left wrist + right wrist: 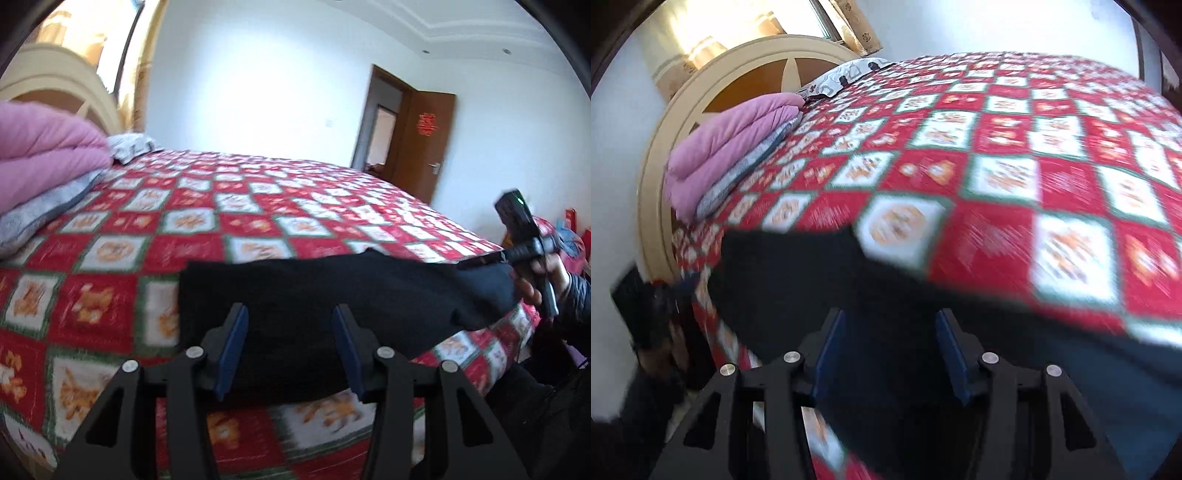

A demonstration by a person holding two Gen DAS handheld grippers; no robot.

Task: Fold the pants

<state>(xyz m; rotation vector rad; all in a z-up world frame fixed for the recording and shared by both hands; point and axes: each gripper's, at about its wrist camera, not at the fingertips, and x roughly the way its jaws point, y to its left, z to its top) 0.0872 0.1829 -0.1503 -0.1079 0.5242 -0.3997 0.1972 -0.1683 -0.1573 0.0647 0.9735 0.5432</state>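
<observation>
The left gripper [290,332] points shallowly downward, its blue-padded jaws standing apart with nothing pinched between the pads. The right gripper [890,339] tilts more steeply down, jaws likewise parted and gripping nothing. In the left wrist view, a hand [546,280] in a dark sleeve grips the right gripper's handle.
</observation>
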